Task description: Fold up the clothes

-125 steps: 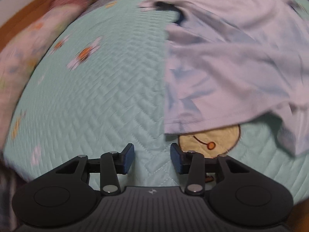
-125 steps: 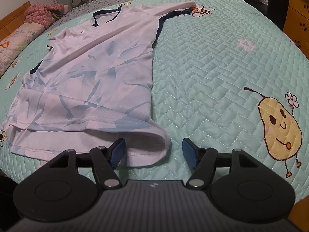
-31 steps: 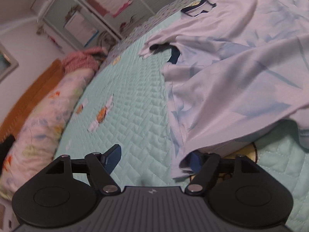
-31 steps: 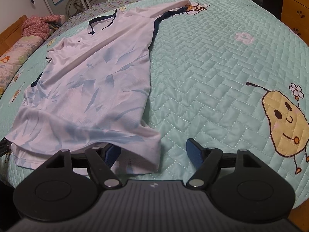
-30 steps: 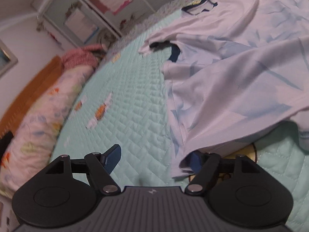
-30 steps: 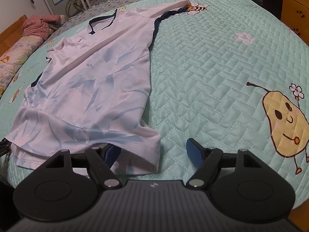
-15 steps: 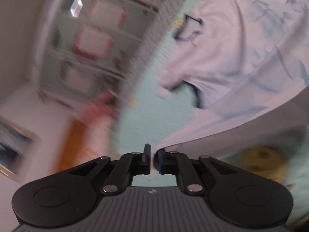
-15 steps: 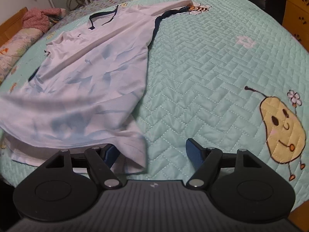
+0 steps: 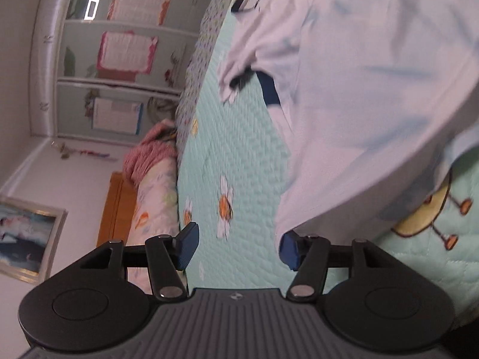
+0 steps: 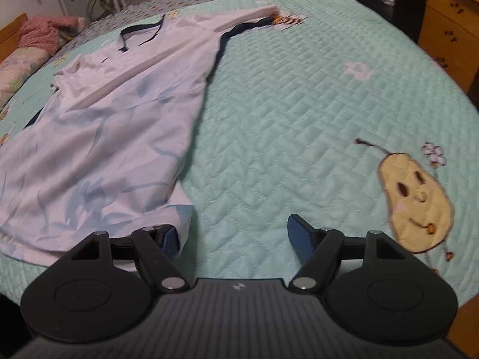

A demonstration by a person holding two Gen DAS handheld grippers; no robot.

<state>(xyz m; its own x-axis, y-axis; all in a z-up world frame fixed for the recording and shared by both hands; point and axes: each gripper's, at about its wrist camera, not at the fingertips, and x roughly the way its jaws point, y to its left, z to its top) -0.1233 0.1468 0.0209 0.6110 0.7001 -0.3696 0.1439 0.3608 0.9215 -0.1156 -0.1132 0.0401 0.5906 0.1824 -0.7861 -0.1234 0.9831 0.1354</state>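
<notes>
Pale lilac shirt (image 10: 113, 137) with faint blue streaks and navy trim lies spread on the mint quilted bedspread (image 10: 299, 125). It sits toward the bed's left side as the right wrist view shows it. Collar (image 10: 140, 34) points to the far edge; one sleeve (image 10: 239, 19) reaches out toward the far right. The hem lies at the near edge.

Right hand-held gripper (image 10: 233, 239): jaws spread wide, nothing pinched. Its left pad (image 10: 169, 240) lies under the shirt's near right hem corner, partly covered by cloth; its right pad (image 10: 298, 233) stands apart over bare bedspread. An embroidered pear figure (image 10: 416, 203) sits on the quilt near the right edge.

Left hand-held gripper (image 9: 238, 246): view strongly tilted, some blur. Jaws are opening, bare quilt between them. The right pad (image 9: 289, 249) sits just at the shirt's lower side corner, cloth (image 9: 359, 89) draping above it; whether it touches, I cannot tell. The left pad (image 9: 187, 245) is clear of the fabric.

Past the bed's left edge: a floral pillow (image 9: 155, 191), a pink bundle (image 9: 149, 155), a wooden headboard (image 9: 115, 209), a white cabinet with papers behind glass (image 9: 119, 59), and a framed picture (image 9: 27, 236) on the wall. Wooden drawers (image 10: 449, 27) stand beyond the right edge.
</notes>
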